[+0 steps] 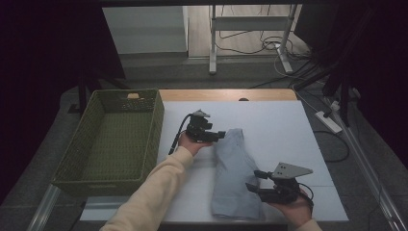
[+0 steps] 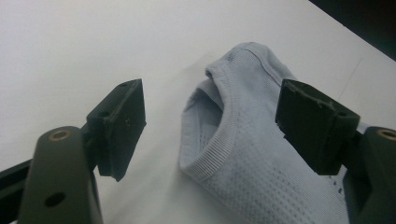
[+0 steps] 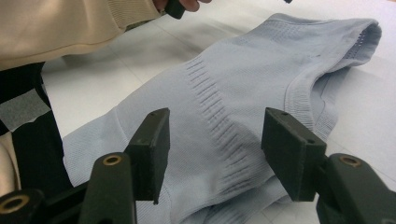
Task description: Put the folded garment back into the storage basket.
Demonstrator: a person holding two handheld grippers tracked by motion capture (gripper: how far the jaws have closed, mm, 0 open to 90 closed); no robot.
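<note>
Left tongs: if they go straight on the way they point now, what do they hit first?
Probably the light blue garment. The left tongs stand open with its ribbed neck edge between the jaws and just ahead. Depth is unclear, but nothing else lies in that line.

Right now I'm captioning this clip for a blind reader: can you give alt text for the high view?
A folded light-blue garment lies on a white table, with a person's two hand-held grippers at its edges: the left gripper at its far end, the right gripper at its near right side, both with fingers open. A green woven basket sits to the left.
</note>
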